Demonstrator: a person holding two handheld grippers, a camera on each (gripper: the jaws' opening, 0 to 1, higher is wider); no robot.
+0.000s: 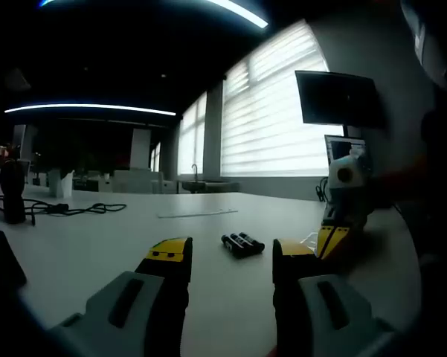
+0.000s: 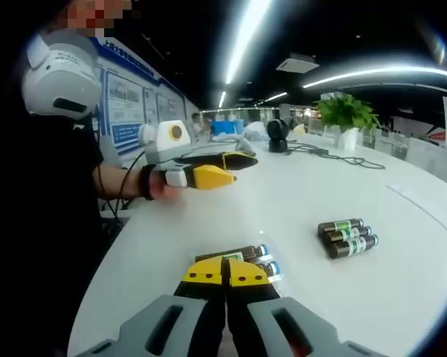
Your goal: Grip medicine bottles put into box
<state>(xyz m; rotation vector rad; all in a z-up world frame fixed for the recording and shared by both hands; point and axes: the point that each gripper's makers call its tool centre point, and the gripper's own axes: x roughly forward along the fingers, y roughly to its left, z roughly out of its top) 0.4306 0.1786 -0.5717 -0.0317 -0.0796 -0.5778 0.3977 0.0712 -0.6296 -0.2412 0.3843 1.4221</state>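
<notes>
The right gripper (image 2: 225, 280) has its jaws closed with nothing inside. The left gripper (image 1: 229, 256) is wide open. Three medicine bottles (image 2: 348, 236) lie on the white table (image 2: 297, 186). Open up first, then grab one bottle in the middle

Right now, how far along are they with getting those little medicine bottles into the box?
Hardly begun. Nothing looks packed: no box shows in the pictures. Three medicine bottles lie together on the white table, and another cluster of bottles sits just past the right gripper, whose jaws are shut and seemingly empty. The left gripper hangs open. All gripping and boxing remains.
</notes>
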